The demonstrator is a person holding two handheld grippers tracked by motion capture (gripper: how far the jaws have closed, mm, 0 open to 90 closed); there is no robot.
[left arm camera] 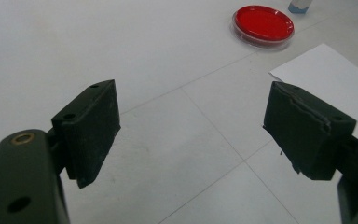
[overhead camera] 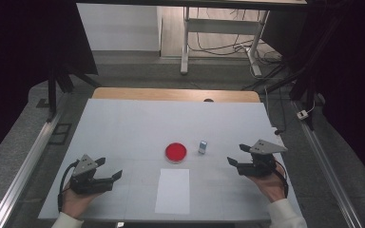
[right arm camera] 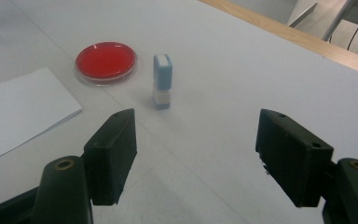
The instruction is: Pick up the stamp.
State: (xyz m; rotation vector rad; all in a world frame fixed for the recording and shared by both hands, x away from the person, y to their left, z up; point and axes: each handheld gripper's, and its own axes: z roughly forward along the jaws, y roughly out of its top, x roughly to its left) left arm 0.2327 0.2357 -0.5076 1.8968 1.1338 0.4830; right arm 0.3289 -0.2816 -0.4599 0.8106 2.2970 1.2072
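Observation:
A round red dish [overhead camera: 176, 152] with a clear rim lies at the table's middle; it also appears as the red dish [left arm camera: 263, 24] and the red dish [right arm camera: 106, 61]. Just right of it stands a small blue and white stamp-like block [overhead camera: 203, 147], upright, seen closer as the block [right arm camera: 162, 80]. A white sheet of paper [overhead camera: 173, 190] lies near the front edge. My left gripper [overhead camera: 109, 170] rests at the front left, open and empty. My right gripper [overhead camera: 238, 155] sits at the right, open and empty, its jaws facing the block.
The white table [overhead camera: 133, 123] has a wooden strip [overhead camera: 176, 94] along its far edge. Metal rails [overhead camera: 24, 166] run down both sides. A desk frame with cables [overhead camera: 218, 38] stands beyond on the floor.

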